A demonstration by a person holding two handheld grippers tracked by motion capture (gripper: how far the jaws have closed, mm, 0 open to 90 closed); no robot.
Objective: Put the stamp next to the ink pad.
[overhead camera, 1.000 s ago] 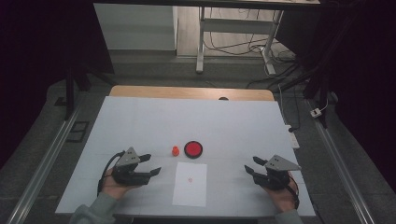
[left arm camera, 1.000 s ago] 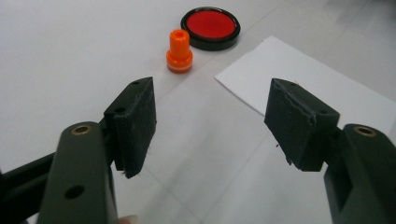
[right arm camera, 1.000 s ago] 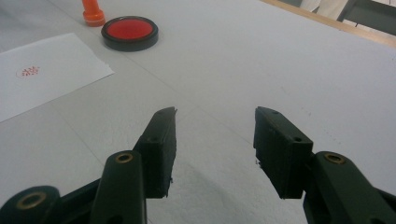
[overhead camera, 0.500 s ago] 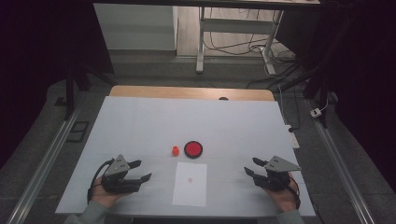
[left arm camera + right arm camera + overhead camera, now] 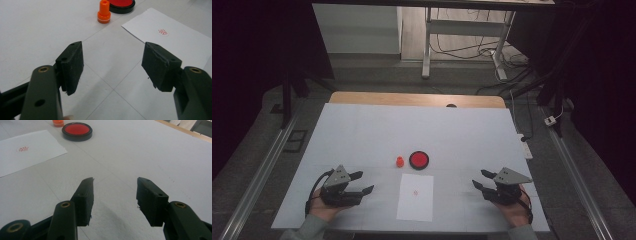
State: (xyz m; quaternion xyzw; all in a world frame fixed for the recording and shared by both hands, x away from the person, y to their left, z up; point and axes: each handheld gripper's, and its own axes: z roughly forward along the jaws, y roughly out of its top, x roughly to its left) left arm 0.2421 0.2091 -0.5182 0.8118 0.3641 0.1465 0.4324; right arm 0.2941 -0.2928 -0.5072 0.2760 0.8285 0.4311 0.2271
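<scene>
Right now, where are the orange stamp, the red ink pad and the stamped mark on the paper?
orange stamp [image 5: 104,12]: left gripper view, on its body.
red ink pad [image 5: 77,129]: right gripper view, on the red centre.
stamped mark [image 5: 163,32]: left gripper view, middle of the red print.

surface: white table [image 5: 362,130], wood strip at far edge
centre: orange stamp [image 5: 399,161] just beside red ink pad [image 5: 418,159]
near edge: paper [image 5: 415,197], red mark on it

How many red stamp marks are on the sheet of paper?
1. A single red mark sits on the upper half of the paper, which lies on the table just in front of the ink pad and the orange stamp.
</scene>
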